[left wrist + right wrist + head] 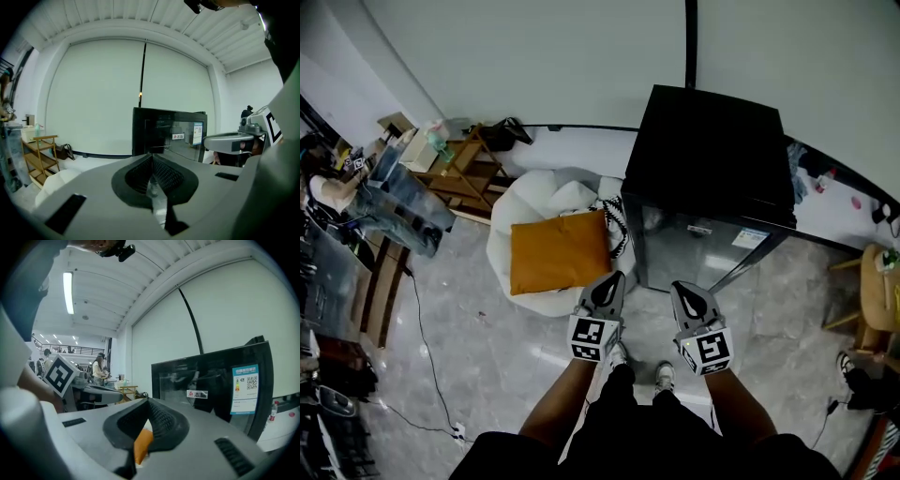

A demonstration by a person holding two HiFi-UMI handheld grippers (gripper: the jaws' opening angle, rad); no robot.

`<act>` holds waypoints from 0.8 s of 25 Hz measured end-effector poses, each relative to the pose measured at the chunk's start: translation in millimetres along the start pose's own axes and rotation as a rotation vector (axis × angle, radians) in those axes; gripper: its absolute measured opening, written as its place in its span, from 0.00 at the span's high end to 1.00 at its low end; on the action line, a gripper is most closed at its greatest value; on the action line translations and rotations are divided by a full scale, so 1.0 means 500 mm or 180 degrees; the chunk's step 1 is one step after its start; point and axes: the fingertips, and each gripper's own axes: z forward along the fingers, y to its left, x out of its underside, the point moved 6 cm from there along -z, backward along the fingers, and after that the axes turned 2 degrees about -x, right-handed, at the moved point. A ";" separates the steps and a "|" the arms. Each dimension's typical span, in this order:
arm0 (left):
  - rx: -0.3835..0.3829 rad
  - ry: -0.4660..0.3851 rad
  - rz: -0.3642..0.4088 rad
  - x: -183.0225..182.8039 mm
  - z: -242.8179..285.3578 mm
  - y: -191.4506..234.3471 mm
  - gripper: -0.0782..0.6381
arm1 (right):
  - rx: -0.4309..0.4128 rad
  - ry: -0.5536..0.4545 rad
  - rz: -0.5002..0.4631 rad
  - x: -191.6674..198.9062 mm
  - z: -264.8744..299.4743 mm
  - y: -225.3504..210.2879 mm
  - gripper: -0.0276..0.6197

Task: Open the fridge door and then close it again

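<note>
Grey stone flooring is fronting the fridge point(708, 178), its door apparently standing closed. Left gripper point(613, 284) and right gripper point(682, 291) are hovering nearby, both clenched empty; opening and reclosing are both pending.

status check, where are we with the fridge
Left gripper shut, empty; right gripper shut, empty. Fridge door closed, untouched. Nothing in the way; orange cushion off to the left.

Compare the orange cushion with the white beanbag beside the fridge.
The orange cushion is flat and roughly square; the white beanbag is rounded and lumpy. The cushion is the smaller and lies on top; the beanbag is larger and sits on the floor beneath it. Both look soft and sit left of the fridge in the head view.
</note>
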 end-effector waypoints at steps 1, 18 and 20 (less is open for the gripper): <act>0.0023 0.0011 -0.0009 0.002 0.010 0.007 0.86 | 0.0021 -0.0014 0.0029 0.004 0.003 -0.001 0.94; 0.0263 0.0085 0.0092 0.028 0.172 0.075 0.67 | 0.0184 0.0032 0.0310 0.038 0.074 -0.035 0.94; 0.0319 0.0086 0.0110 0.031 0.187 0.078 0.67 | 0.0191 0.0047 0.0332 0.040 0.081 -0.037 0.94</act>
